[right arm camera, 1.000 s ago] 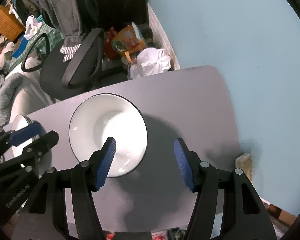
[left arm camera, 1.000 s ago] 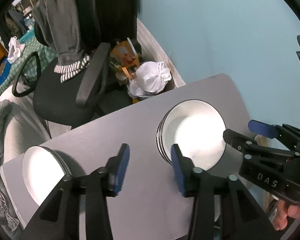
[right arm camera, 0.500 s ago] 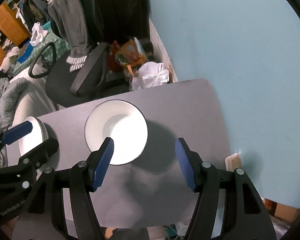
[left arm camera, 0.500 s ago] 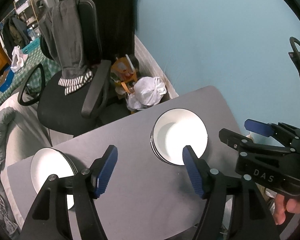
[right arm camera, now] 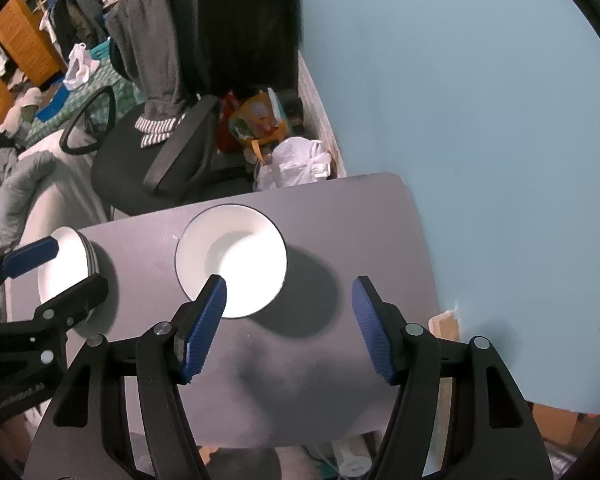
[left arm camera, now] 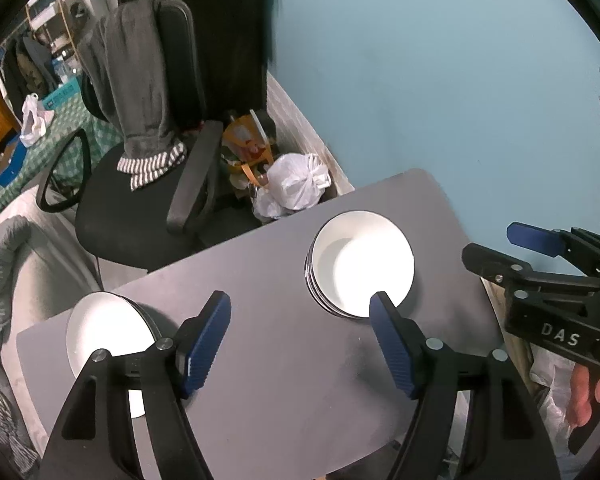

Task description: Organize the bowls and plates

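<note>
I'm working in a lived-in home room, bedroom or study: small grey table (right arm camera: 340, 216) sitting against a pale blue wall (right arm camera: 460, 80), black office chair (left arm camera: 140, 208) with grey clothes (left arm camera: 136, 80) hanging over its back, tied white bags (left arm camera: 296, 186) lying on the floor, wooden wardrobe (right arm camera: 24, 52), rumpled grey bedding (right arm camera: 16, 184)

Grey table (left arm camera: 284, 360) is sitting against a pale blue wall (left arm camera: 420, 80). Black office chair (left arm camera: 140, 208) is standing at 11 o'clock off the table; a grey garment (left arm camera: 136, 80) with striped cuffs is hanging over its backrest. White plastic bag (left arm camera: 296, 186) is lying on the floor at 12 o'clock, a yellow printed bag (left arm camera: 244, 144) just behind it. Green checked cloth (left arm camera: 60, 128) is showing at 10 o'clock.
</note>
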Demonstrator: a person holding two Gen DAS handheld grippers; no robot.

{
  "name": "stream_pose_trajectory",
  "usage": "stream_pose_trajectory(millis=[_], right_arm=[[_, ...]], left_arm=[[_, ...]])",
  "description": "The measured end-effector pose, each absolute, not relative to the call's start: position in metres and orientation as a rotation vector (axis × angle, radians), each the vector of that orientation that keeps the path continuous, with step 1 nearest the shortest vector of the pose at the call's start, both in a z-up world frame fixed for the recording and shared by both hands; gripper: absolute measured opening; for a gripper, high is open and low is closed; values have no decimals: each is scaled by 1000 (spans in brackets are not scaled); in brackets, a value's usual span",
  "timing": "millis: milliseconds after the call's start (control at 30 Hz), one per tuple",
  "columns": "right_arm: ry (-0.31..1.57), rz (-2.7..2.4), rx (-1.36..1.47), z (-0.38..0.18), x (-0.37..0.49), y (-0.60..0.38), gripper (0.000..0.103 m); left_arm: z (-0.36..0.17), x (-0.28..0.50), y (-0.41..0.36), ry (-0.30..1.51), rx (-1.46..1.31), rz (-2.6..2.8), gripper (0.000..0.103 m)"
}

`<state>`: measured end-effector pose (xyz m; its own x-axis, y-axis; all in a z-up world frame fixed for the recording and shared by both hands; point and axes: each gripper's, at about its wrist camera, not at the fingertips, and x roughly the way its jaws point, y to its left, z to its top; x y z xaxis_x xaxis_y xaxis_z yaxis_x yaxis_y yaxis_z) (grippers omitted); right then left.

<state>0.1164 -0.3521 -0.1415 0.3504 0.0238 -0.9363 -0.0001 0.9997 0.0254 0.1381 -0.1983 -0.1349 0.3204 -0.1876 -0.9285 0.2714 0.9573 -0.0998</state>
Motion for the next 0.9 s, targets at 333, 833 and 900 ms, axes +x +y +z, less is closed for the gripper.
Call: stream_pose_trajectory(millis=[333,833,900], right_arm=[[1289,74,77,-182,135,-368,64],[1391,181,101,-238,166,-380,64],[1396,199,92,-244,168,-378,64]], left_arm=[[-176,161,-195,1318,41,-293,73],[-238,192,-204,1478,-75,-284,73],[-245,194,-205,1495,-91,-276,73]])
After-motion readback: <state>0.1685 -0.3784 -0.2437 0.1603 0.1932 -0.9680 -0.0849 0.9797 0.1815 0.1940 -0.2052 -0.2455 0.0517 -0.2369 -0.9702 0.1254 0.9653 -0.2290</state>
